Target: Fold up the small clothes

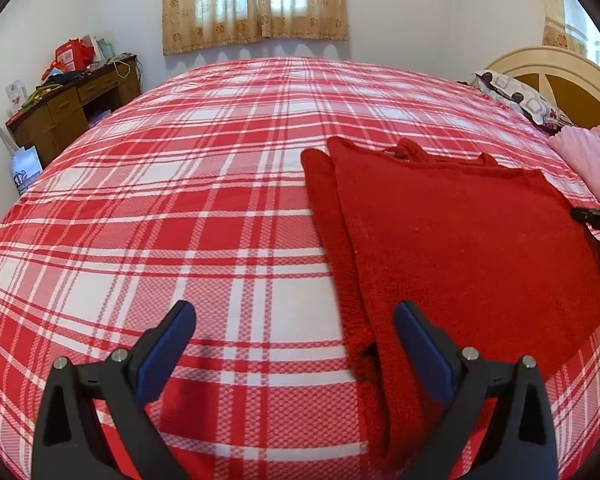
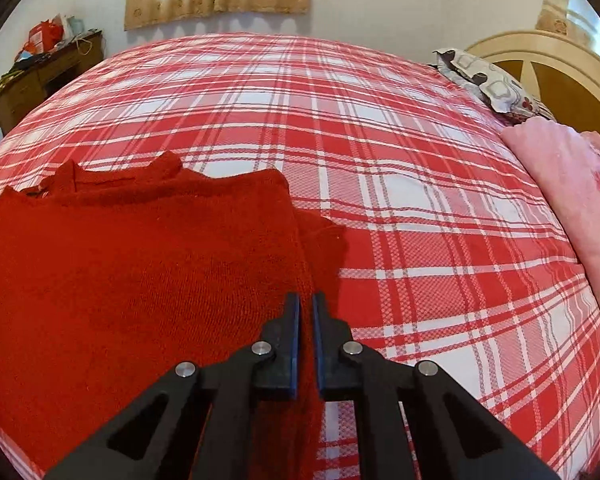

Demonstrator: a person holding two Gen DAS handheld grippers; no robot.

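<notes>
**Red sweater lies between the grippers, long axis running away toward the far edge of the bed**

Bed [image 1: 228,184] first: red-and-white plaid cover fills both views; headboard [image 2: 540,64] at the right end, patterned pillow [image 2: 488,84] and a pink folded blanket [image 2: 572,200] along that same end; wooden desk [image 1: 72,108] off the far-left corner.

Red sweater [image 1: 452,248] sits on the right half of the bed, toward the near edge; collar end points to the far edge, hem end toward the camera, so the long axis runs near-to-far; one side already looks turned in, with a narrow strip of a lower layer showing along its left edge in the left wrist view; a sleeve end [image 2: 324,236] pokes out at the sweater's right edge in the right wrist view.

Left gripper [image 1: 294,320]: jaws spread wide, nothing between them; it hangs over the bed just left of the sweater's near-left part, its right finger over the red fabric.

Right gripper [image 2: 306,312]: fingers pressed nearly together right over the sweater's right edge; red knit shows in the slit, so I read it as pinching that edge; can't confirm how much cloth is caught.

Judgement: right hand is the nearer one and already on the fabric; sweater body lies to its left, so the fold goes across the short axis, right edge carried toward the left; left gripper is placed to take or steady the opposite side.
</notes>
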